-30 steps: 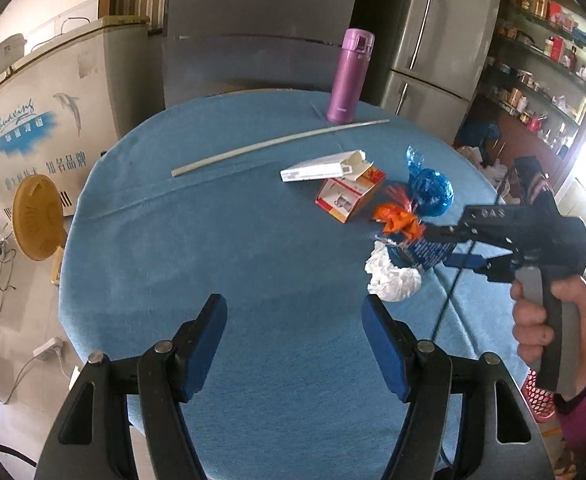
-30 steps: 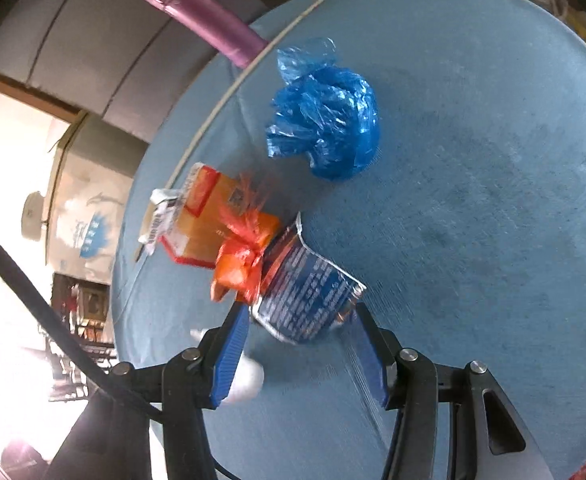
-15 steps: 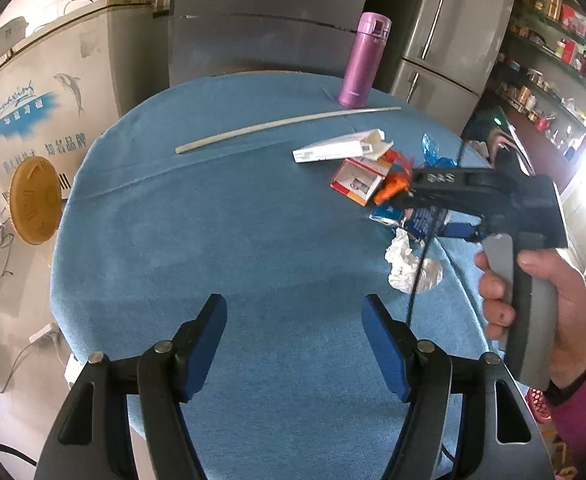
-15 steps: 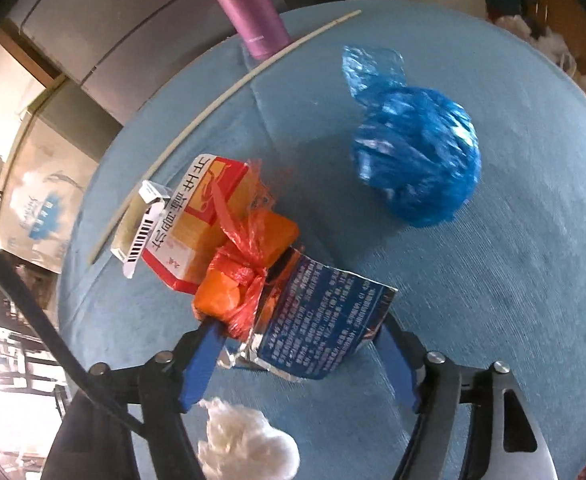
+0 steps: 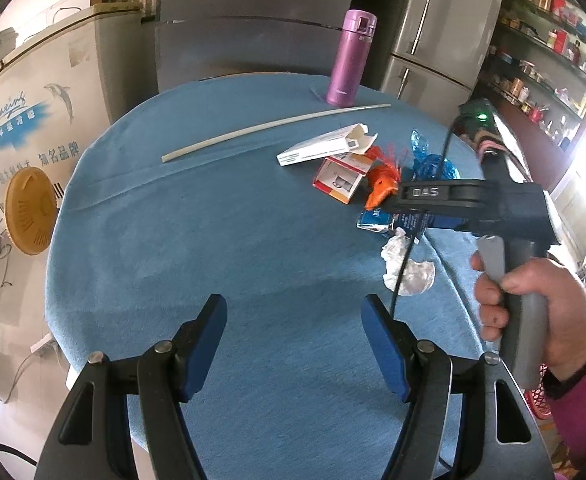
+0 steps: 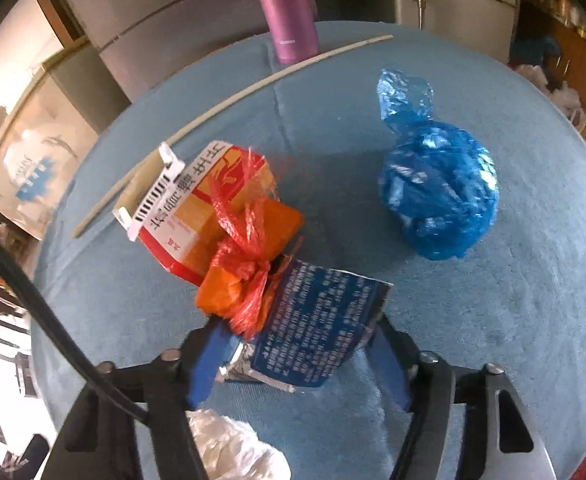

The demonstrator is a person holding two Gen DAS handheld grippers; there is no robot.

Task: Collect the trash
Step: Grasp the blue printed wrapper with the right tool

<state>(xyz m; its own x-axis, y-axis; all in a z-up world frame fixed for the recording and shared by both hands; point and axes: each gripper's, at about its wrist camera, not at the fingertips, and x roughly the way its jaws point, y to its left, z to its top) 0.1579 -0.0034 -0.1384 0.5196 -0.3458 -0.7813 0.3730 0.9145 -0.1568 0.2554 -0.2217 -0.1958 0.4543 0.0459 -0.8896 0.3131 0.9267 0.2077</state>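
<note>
Trash lies on the round blue table [image 5: 197, 240]. My right gripper [image 6: 299, 360] points down over a blue foil packet [image 6: 317, 320]. Its jaws are closing with the packet between them; a gap still shows at the right pad. An orange bundle tied in red plastic [image 6: 245, 264] leans on a red-and-white carton [image 6: 197, 208] just beyond. A knotted blue bag [image 6: 437, 196] sits to the right, and a crumpled white tissue [image 6: 229, 448] lies below the left finger. My left gripper [image 5: 293, 320] hangs open over bare cloth with nothing in it.
A purple flask [image 5: 351, 60] stands at the table's far edge, with a long white stick [image 5: 273, 128] and a flat white box [image 5: 317, 150] in front of it. A person's hand [image 5: 533, 300] holds the right tool. Fridges and shelves stand behind.
The right gripper has shifted further over the trash pile and rolled, so the packet now lies squarely between its fingers. Its jaws widened, then narrowed. The left gripper has barely moved.
</note>
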